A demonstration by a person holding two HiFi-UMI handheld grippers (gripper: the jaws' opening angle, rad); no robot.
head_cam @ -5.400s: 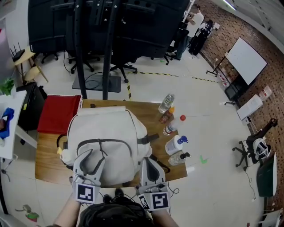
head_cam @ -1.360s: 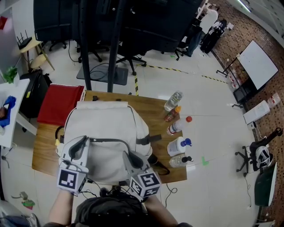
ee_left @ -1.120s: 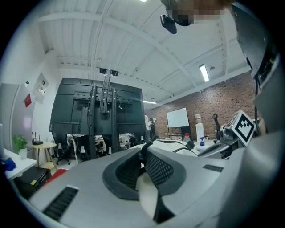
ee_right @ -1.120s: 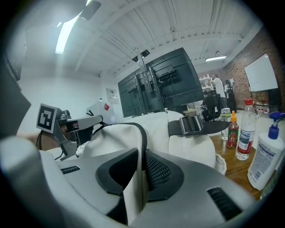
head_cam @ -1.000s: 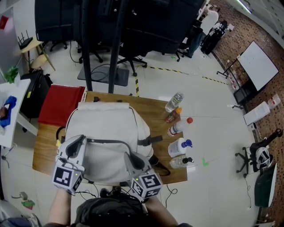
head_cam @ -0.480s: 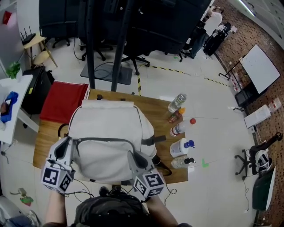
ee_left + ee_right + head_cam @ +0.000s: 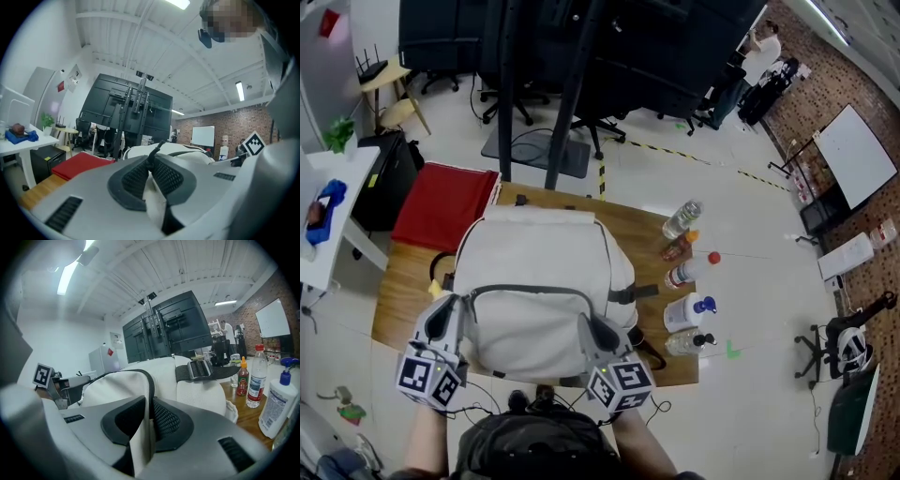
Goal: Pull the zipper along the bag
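Zipper pull (image 7: 156,148), a thin black tab, pokes up out of the left gripper (image 7: 150,165), whose jaws are pinched together on it. The right gripper (image 7: 149,405) has its jaws clamped on a fold of the bag (image 7: 539,253), cream fabric edged with the dark zipper line (image 7: 530,290). From the head view, that line arcs across the near part of the bag from one gripper to the other, with the left gripper at its left end and the right gripper at its right end. The bag lies on a wooden table (image 7: 394,295) and covers most of it. To the right of the bag, apart from it, a white pump bottle (image 7: 686,311) sits among a few other bottles. A red cloth (image 7: 441,206) lies at the table's far left corner.
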